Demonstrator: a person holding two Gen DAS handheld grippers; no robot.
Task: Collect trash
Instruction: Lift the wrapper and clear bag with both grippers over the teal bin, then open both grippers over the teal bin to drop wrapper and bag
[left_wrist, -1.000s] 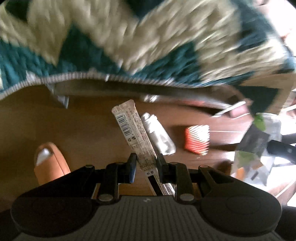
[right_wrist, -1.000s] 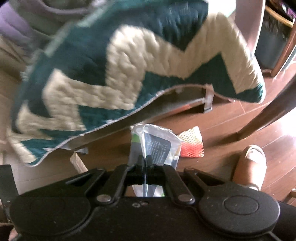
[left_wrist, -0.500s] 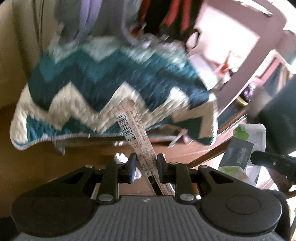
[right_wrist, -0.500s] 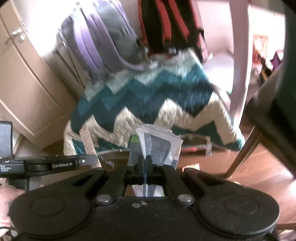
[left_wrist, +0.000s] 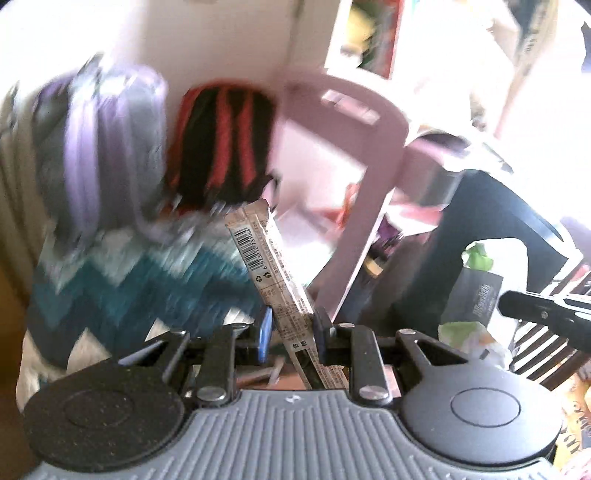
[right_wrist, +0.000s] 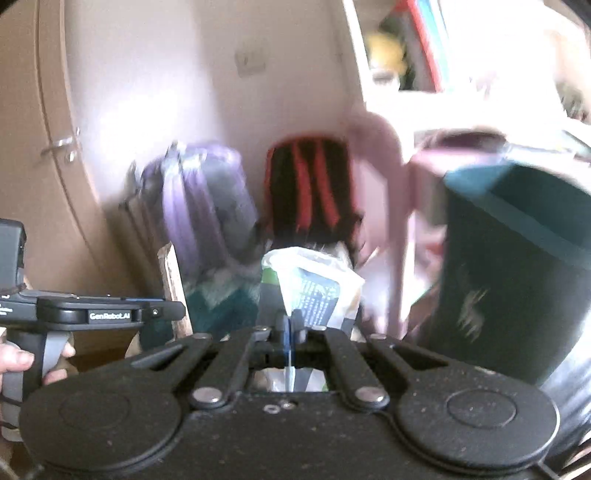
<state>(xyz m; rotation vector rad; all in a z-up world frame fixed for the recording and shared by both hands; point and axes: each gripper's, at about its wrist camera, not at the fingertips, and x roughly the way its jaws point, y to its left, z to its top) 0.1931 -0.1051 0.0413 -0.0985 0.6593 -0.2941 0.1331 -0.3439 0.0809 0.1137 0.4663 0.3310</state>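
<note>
The left gripper (left_wrist: 291, 328) clamps a long barcoded wrapper (left_wrist: 275, 280) slanting up-left; the right gripper (right_wrist: 290, 328), pinched tight, grips a crumpled plastic packet (right_wrist: 314, 288). Both are held aloft – backpacks (right_wrist: 306, 188) ahead against the wall, what seems a dark bin (right_wrist: 517, 273) close at right.

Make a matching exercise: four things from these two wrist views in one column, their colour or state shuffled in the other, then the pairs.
1. long barcode wrapper
2. crumpled plastic packet
3. backpack by the wall
4. suitcase

a. purple
b. pinched in the right tool
c. black with red stripes
d. clamped in the left tool

Pairs: 1-d, 2-b, 3-c, 4-a
</note>
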